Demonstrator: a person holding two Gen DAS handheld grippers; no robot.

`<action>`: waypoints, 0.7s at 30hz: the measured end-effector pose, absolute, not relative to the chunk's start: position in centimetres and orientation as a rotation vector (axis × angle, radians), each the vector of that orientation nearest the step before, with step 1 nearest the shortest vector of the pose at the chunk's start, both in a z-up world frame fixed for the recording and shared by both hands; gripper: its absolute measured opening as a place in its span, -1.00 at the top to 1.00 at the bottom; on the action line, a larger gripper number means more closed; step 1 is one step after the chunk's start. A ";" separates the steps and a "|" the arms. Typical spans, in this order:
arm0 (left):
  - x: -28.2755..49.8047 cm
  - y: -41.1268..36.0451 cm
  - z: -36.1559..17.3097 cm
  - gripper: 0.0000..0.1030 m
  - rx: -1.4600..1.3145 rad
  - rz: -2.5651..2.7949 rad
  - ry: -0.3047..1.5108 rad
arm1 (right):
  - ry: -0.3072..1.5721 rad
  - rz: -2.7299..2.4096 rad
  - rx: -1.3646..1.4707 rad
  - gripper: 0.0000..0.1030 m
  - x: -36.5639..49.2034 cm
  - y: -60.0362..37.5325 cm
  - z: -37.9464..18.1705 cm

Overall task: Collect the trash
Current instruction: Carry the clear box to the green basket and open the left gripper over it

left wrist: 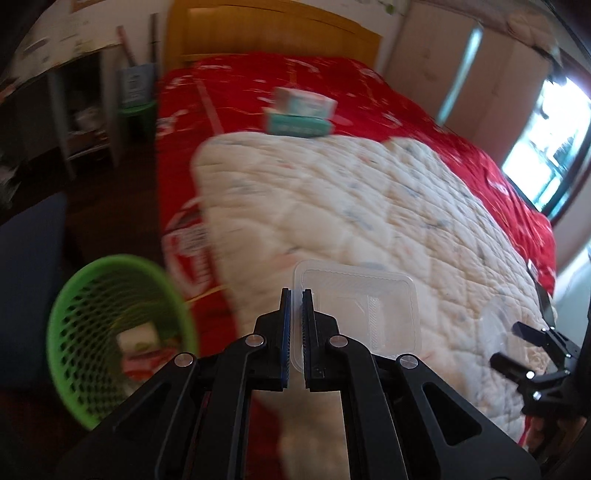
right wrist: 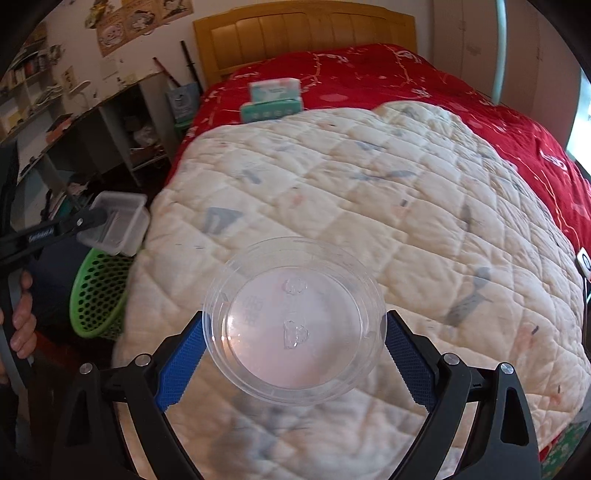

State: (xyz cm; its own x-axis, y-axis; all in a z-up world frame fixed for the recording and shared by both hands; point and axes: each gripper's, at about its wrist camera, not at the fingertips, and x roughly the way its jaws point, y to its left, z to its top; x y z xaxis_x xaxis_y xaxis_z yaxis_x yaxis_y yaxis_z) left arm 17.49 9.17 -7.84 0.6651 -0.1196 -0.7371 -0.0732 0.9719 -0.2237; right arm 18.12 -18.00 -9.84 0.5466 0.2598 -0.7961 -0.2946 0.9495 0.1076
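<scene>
Daylight glares from the window (left wrist: 546,147); left view smeared, perhaps motion blur; fisheye edges dark

Quilt (right wrist: 369,192): cream-white, stitched in a diamond grid, scattered grey-blue and faint pink marks. Bedspread (right wrist: 388,70): bright red with thin pale line motifs. Headboard (right wrist: 303,33): honey-yellow wood, vertical panels. Waste basket (left wrist: 110,332): vivid green, honeycomb-perforated wall. Rectangular tray (left wrist: 369,310): clear, colourless plastic. Round lid (right wrist: 295,325): transparent, embossed marks. Tissue packs (right wrist: 273,99): teal and white, at the quilt's far edge. Gripper pads (right wrist: 181,362): blue, textured, on black frames.
</scene>
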 end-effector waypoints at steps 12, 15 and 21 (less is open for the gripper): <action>11.4 21.6 -10.3 0.92 -0.332 0.256 0.858 | 0.912 0.427 -0.071 -0.75 16.9 -11.7 -8.0; 11.0 23.7 -11.4 0.92 -0.342 0.308 0.876 | 0.908 0.447 -0.088 -0.75 16.7 -10.2 -7.7; 11.0 26.7 -13.3 0.92 -0.358 0.385 0.916 | 0.912 0.481 -0.107 -0.75 16.6 -7.7 -7.5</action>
